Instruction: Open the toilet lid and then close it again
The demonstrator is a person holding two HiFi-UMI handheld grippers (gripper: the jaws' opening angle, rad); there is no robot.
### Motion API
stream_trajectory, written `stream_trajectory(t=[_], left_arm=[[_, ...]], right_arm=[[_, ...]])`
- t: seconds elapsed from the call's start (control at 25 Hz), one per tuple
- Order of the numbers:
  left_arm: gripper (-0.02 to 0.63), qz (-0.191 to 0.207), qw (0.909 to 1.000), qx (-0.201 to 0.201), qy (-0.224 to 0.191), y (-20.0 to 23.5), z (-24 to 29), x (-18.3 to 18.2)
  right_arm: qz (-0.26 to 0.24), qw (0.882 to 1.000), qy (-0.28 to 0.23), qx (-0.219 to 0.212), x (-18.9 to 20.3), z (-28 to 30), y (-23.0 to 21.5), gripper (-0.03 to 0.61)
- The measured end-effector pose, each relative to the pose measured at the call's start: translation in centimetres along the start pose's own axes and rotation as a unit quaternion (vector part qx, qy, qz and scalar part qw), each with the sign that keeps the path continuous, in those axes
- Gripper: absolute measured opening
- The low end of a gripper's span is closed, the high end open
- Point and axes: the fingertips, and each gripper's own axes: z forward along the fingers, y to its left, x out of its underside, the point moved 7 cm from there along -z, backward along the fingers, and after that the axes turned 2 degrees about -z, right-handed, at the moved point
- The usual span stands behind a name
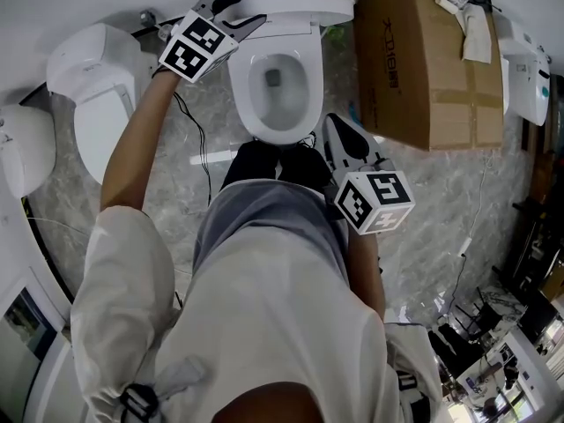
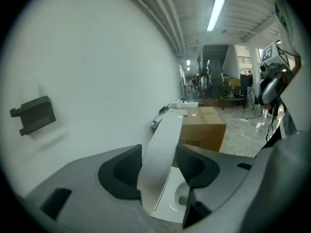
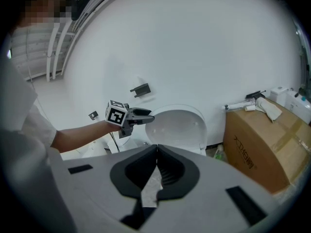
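Observation:
The white toilet (image 1: 278, 86) stands against the wall ahead of me. Its lid (image 1: 300, 3) is raised upright, leaving the bowl uncovered. My left gripper (image 1: 251, 11) is at the lid's left edge. In the left gripper view the lid's (image 2: 165, 144) thin edge fills the gap between the two pads, so the gripper (image 2: 160, 164) is shut on it. My right gripper (image 1: 339, 130) hangs low near my body, in front of the bowl. Its jaws (image 3: 156, 152) are shut with nothing between them. From there the lid (image 3: 180, 127) and the left gripper (image 3: 146, 116) are both in sight.
A large cardboard box (image 1: 423, 69) stands close to the toilet's right. A second white toilet (image 1: 101, 95) sits at the left, with another white fixture (image 1: 22, 148) at the edge. A cable (image 1: 207, 159) lies on the marble floor. A dark bracket (image 2: 34, 114) hangs on the wall.

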Motion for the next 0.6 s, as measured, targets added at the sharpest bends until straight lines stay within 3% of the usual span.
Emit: stream_trajectory(t=[0.6], left_arm=[[0.21, 0.029, 0.9995, -0.001, 0.012, -4.7, -1.1, 1.9]], right_arm=[[0.009, 1.0, -0.002, -0.009, -0.1, -0.3, -0.3, 0.011]])
